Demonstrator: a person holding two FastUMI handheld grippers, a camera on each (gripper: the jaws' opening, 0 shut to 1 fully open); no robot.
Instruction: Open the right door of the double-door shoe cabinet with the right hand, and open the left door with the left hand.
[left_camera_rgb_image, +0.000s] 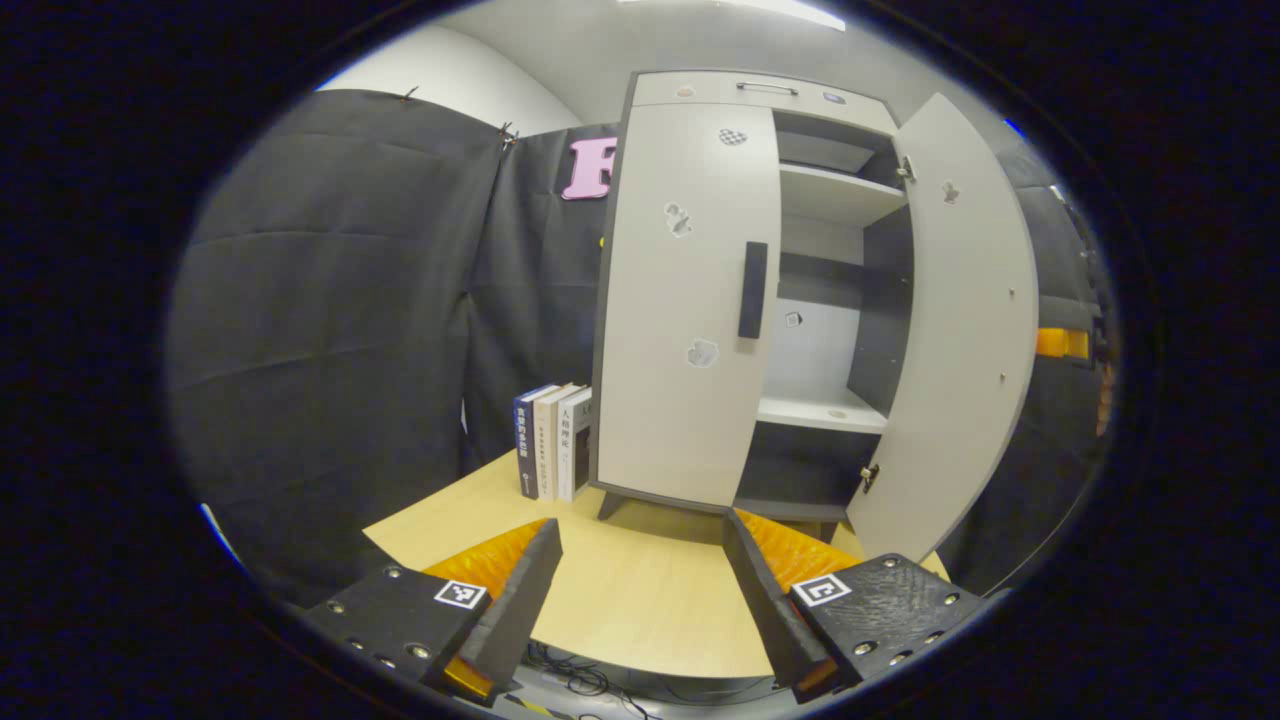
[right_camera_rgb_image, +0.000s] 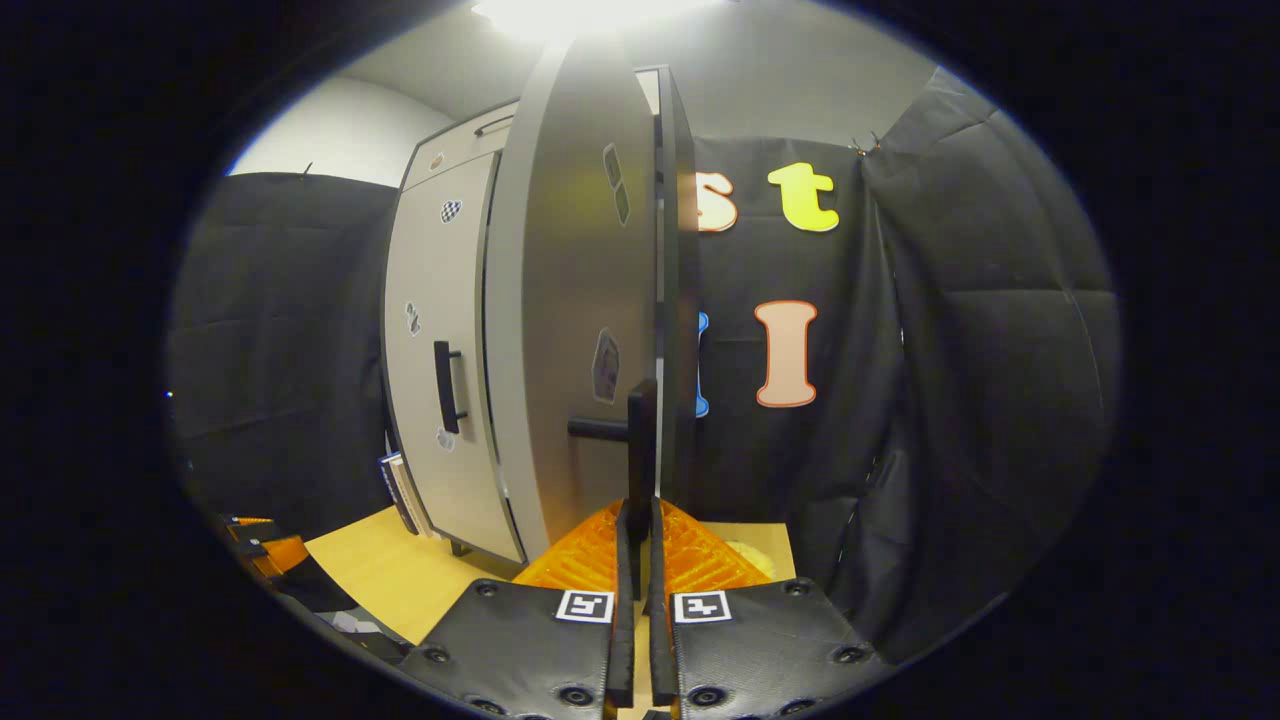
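Note:
The pale grey shoe cabinet (left_camera_rgb_image: 690, 95) stands on a wooden table. Its left door (left_camera_rgb_image: 670, 400) is closed, with a dark vertical handle (left_camera_rgb_image: 753, 290) at its inner edge. The right door (left_camera_rgb_image: 960, 350) is swung wide open, baring the shelves (left_camera_rgb_image: 825, 410). My left gripper (left_camera_rgb_image: 641, 525) hovers open above the table, a short way in front of the left door and touching nothing. In the right gripper view the right door (right_camera_rgb_image: 570, 300) stands edge-on, and my right gripper (right_camera_rgb_image: 637, 512) is shut on its dark handle (right_camera_rgb_image: 641, 440). The closed left door (right_camera_rgb_image: 435, 300) is behind it.
Three books (left_camera_rgb_image: 552, 440) stand upright against the cabinet's left side. The table (left_camera_rgb_image: 630, 610) has a front edge just under my left fingers, with cables below. Black cloth walls close in on both sides. An orange and black object (right_camera_rgb_image: 255, 545) is at the table's left.

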